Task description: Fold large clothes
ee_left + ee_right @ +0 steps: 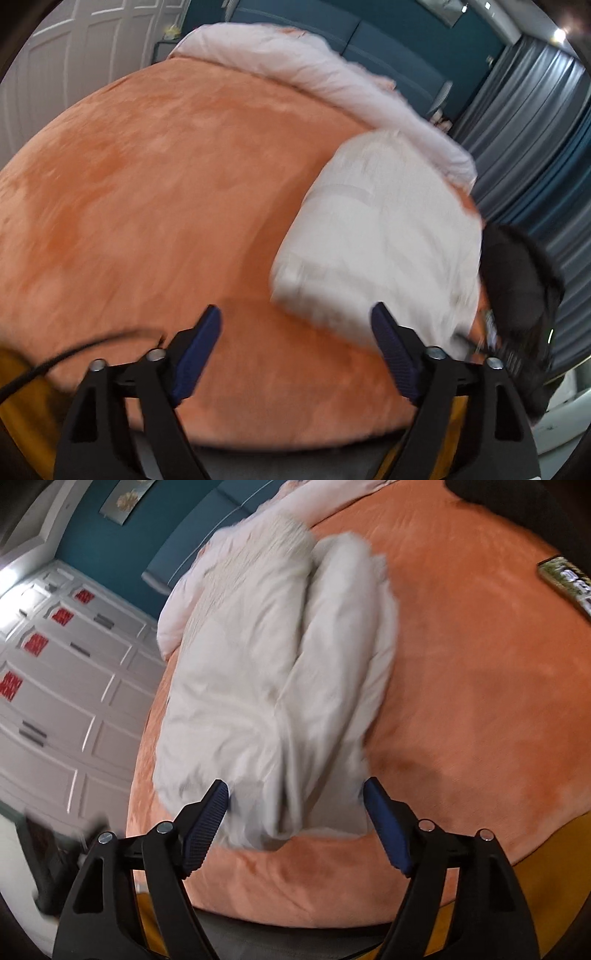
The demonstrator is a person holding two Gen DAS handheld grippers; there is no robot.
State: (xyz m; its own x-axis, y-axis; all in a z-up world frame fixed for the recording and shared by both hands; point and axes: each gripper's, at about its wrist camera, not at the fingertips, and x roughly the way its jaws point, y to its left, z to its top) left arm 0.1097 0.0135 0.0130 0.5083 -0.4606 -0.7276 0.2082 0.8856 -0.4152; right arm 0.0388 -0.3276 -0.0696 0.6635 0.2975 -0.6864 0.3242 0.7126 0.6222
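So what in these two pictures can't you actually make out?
- White garment: motion blur in both wrist views hides what kind of clothing it is and how many folds it has.
- Dark shape at the bed's right side, left wrist view: blurred, unidentifiable.
- Patterned object, right wrist view: cut off by the frame edge.
- Right gripper: whether its open fingers touch the garment is unclear.

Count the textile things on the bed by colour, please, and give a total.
White folded garment: 1
Pale pink duvet: 1
Orange bed cover: 1
Total: 3
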